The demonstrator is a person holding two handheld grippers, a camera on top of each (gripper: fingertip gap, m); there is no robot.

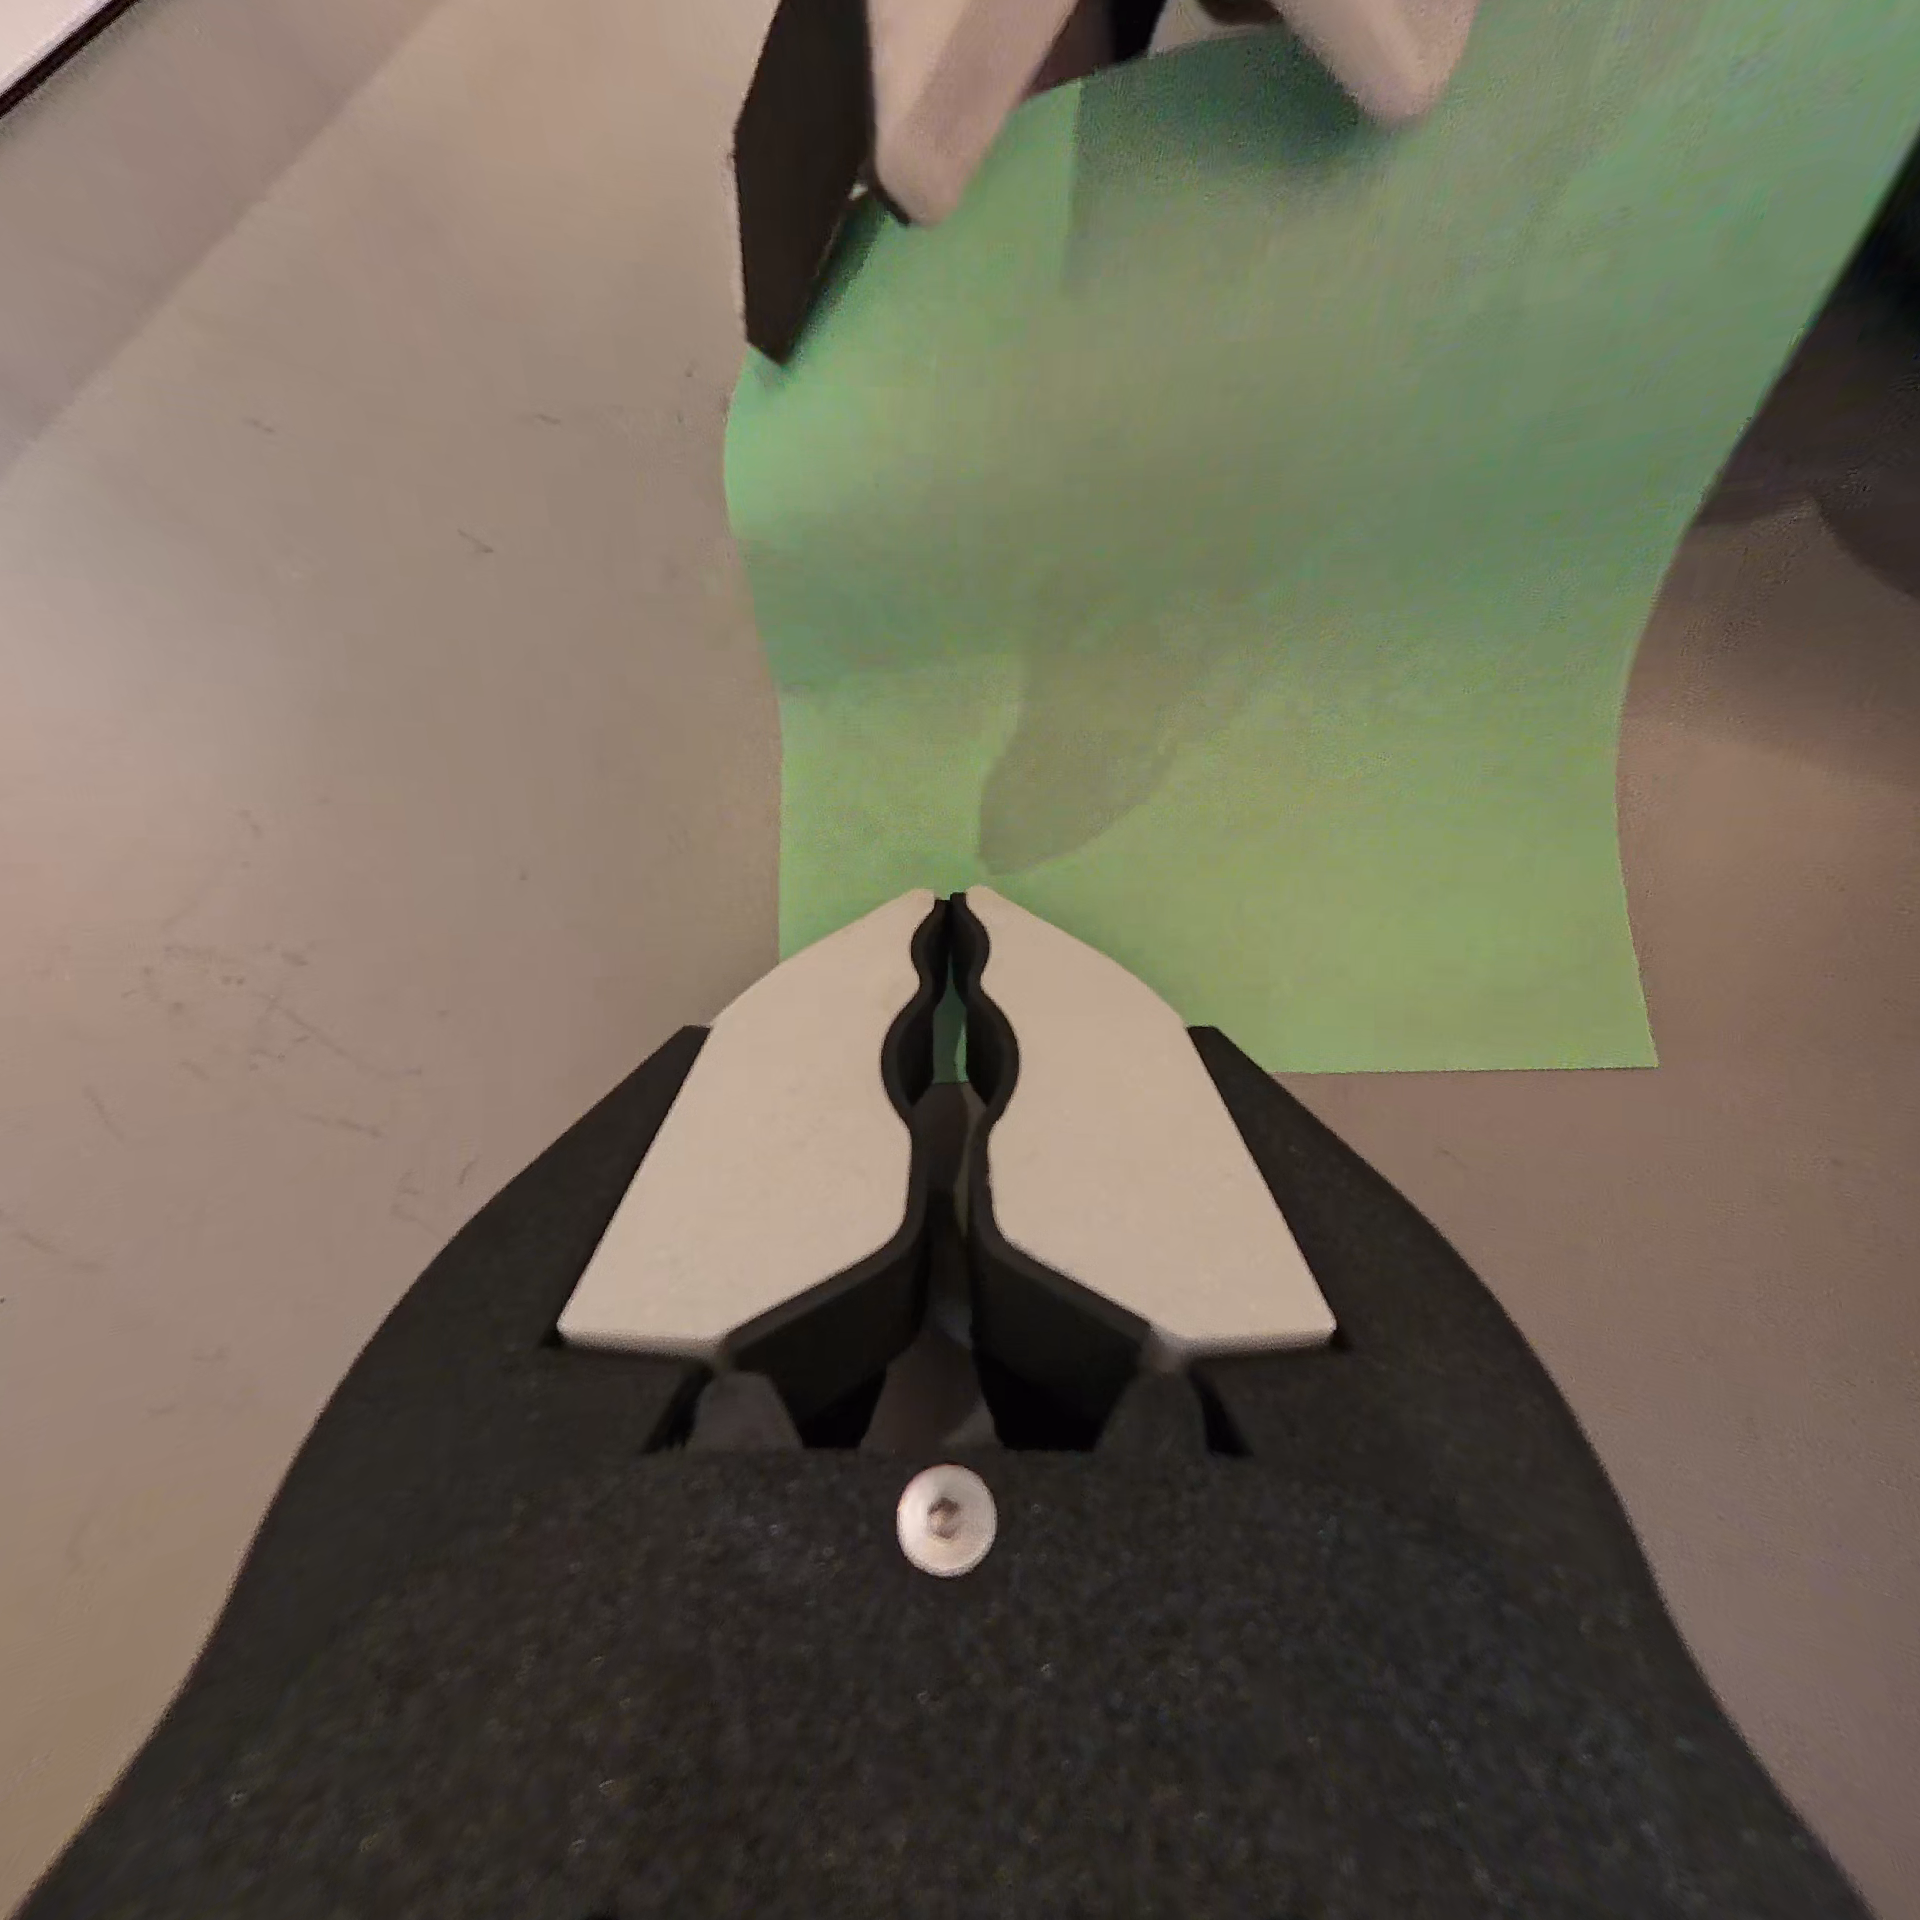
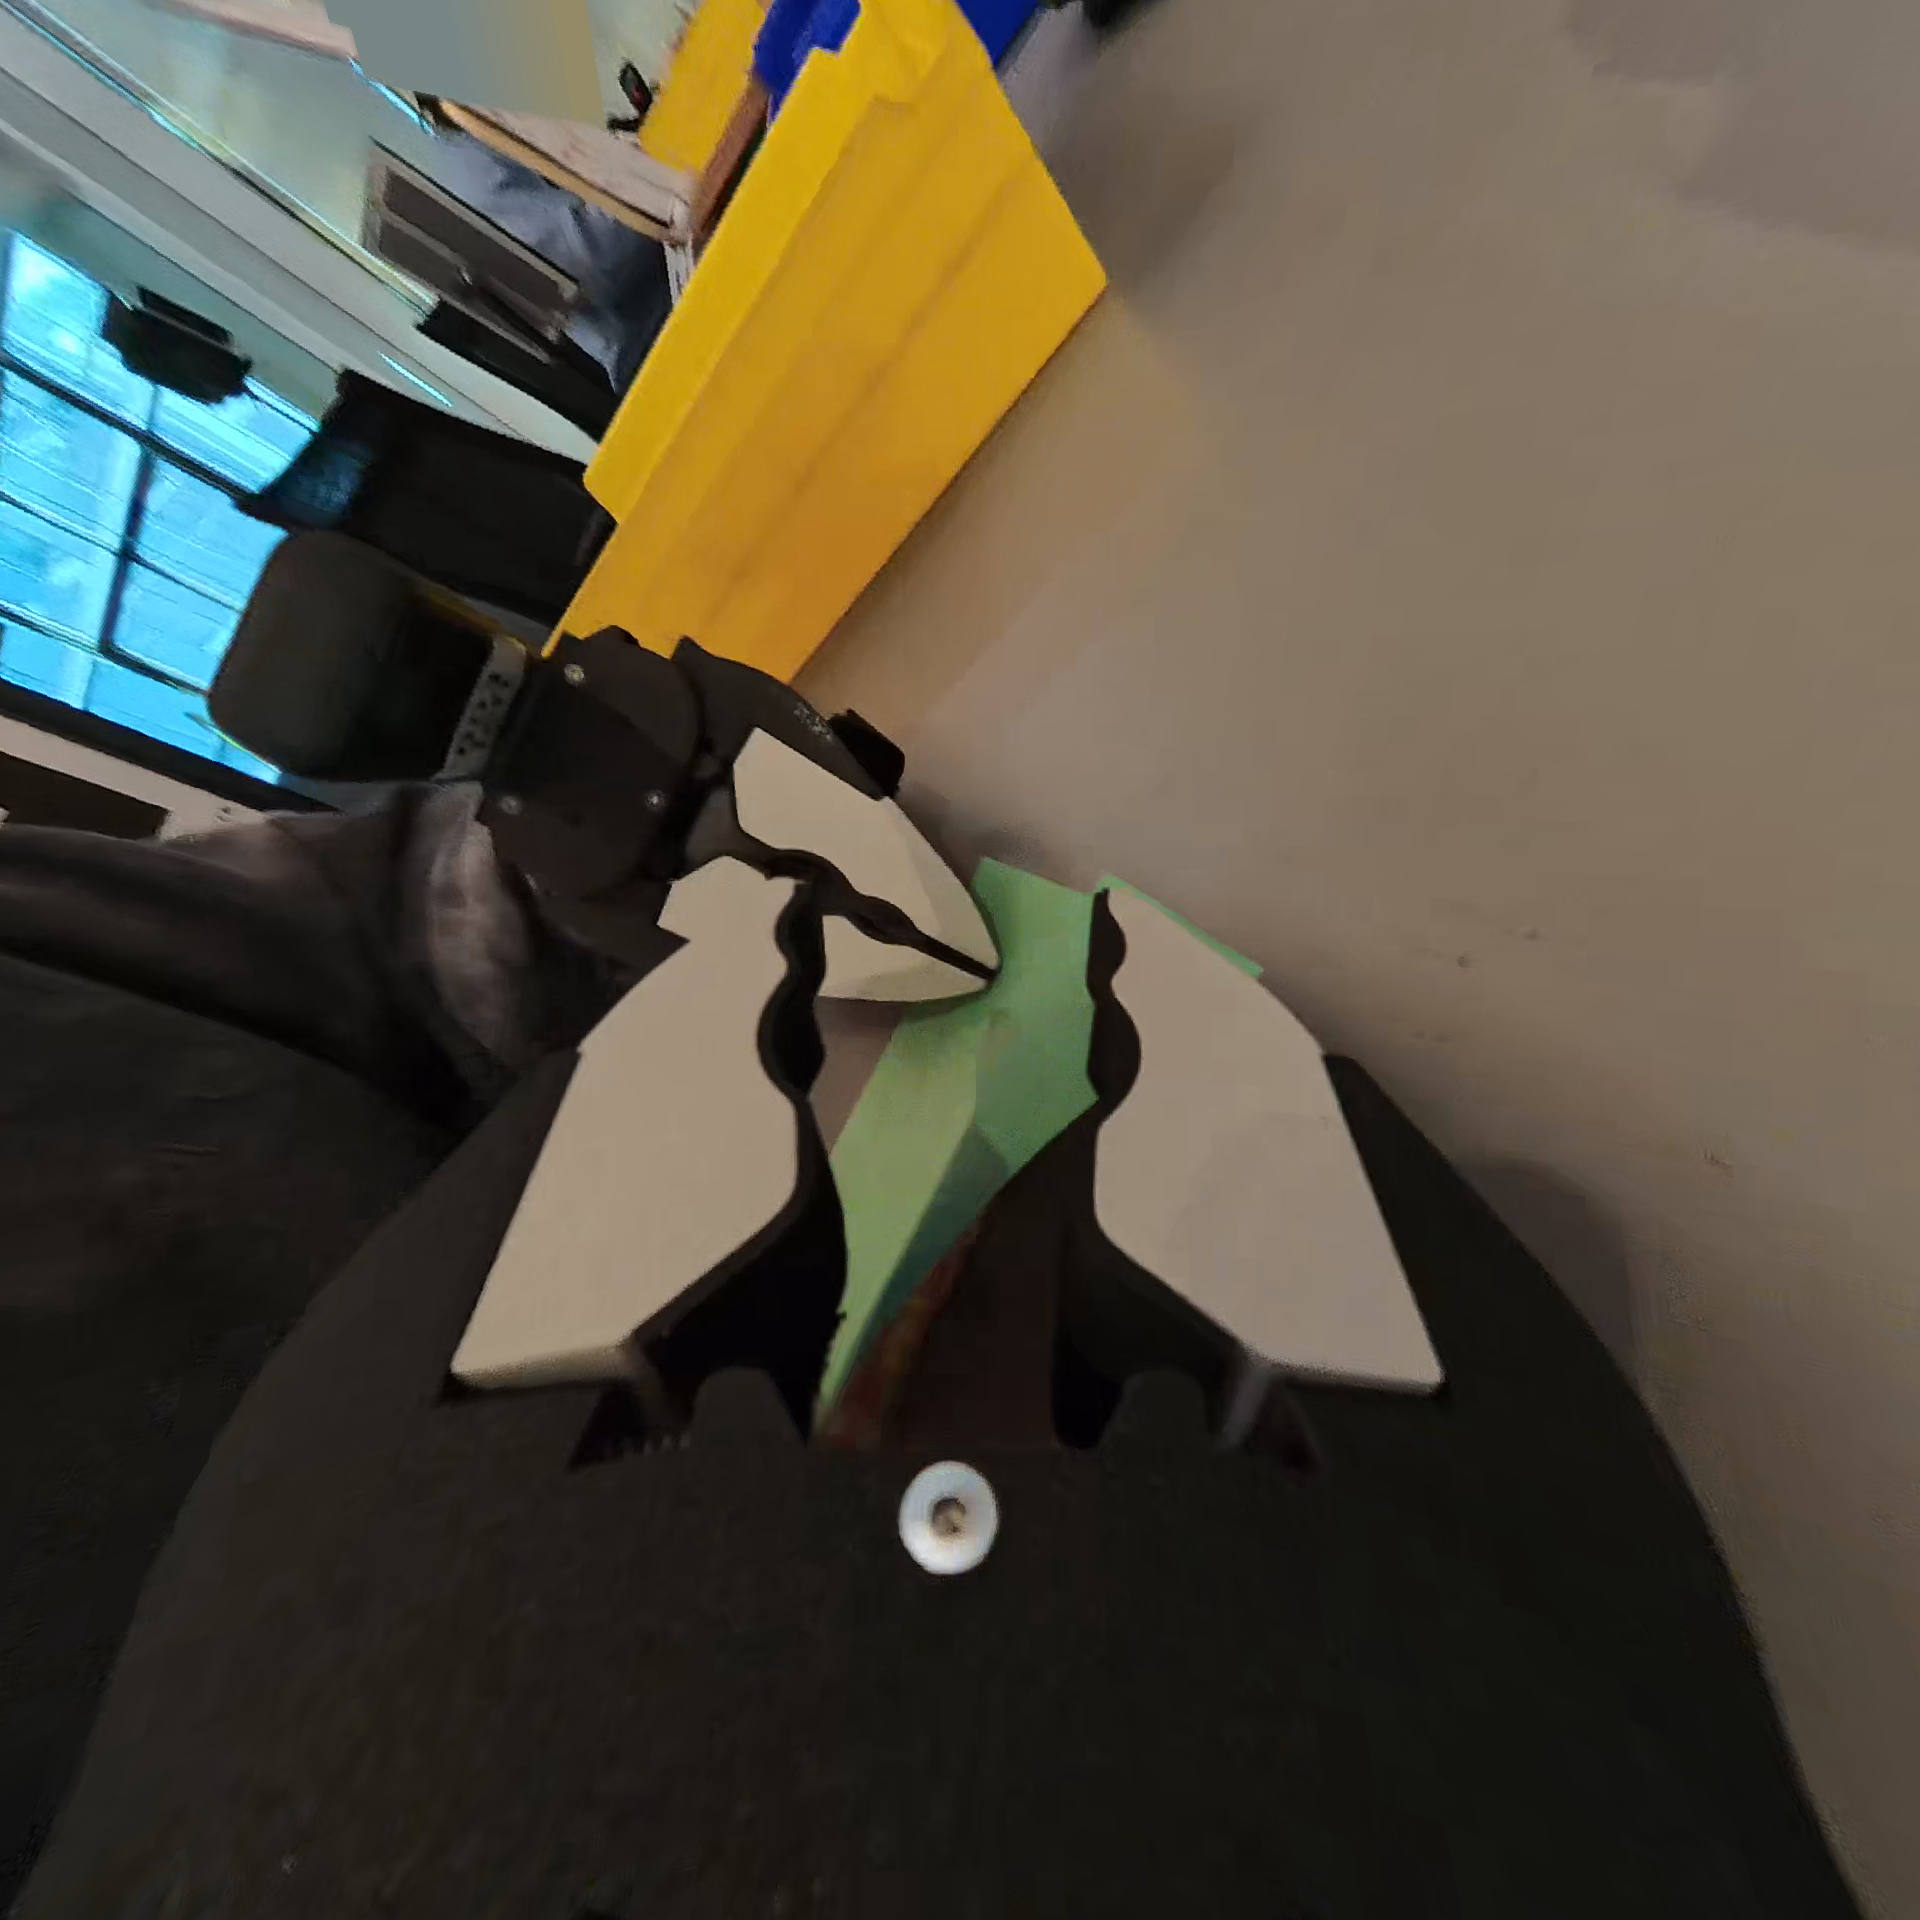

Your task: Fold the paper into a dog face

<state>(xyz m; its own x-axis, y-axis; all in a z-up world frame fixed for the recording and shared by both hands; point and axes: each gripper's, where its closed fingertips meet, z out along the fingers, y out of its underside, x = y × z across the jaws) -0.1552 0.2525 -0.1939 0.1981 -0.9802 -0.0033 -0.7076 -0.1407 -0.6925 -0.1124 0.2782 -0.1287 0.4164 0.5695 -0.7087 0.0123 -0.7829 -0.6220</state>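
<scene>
The left two-finger gripper with pale pads on a black body (image 1: pixel 951 902) is pinched together on the near edge of the thin green sheet of paper (image 1: pixel 1299 582), which is lifted off the beige tabletop (image 1: pixel 364 727) and bows between the two tools. The right gripper of the same make (image 2: pixel 951 940) has its fingers spread apart, with the paper's far part lying loose in the gap between them; it does not appear to be pressing on it.

The main risk, as I judge it, is a stray crease: the sheet already shows a soft dent just beyond the left tips, and a hard pull or twist from that one clamped point could wrinkle or tear it (thin paper held at a single spot swings easily). If the right fingers close while the sheet is skewed, the fold may land off-line.

Beyond the paper, a yellow plastic bin (image 2: pixel 831 343) stands on the table and a black office chair (image 2: pixel 343 665) sits farther off; neither blocks the work
</scene>
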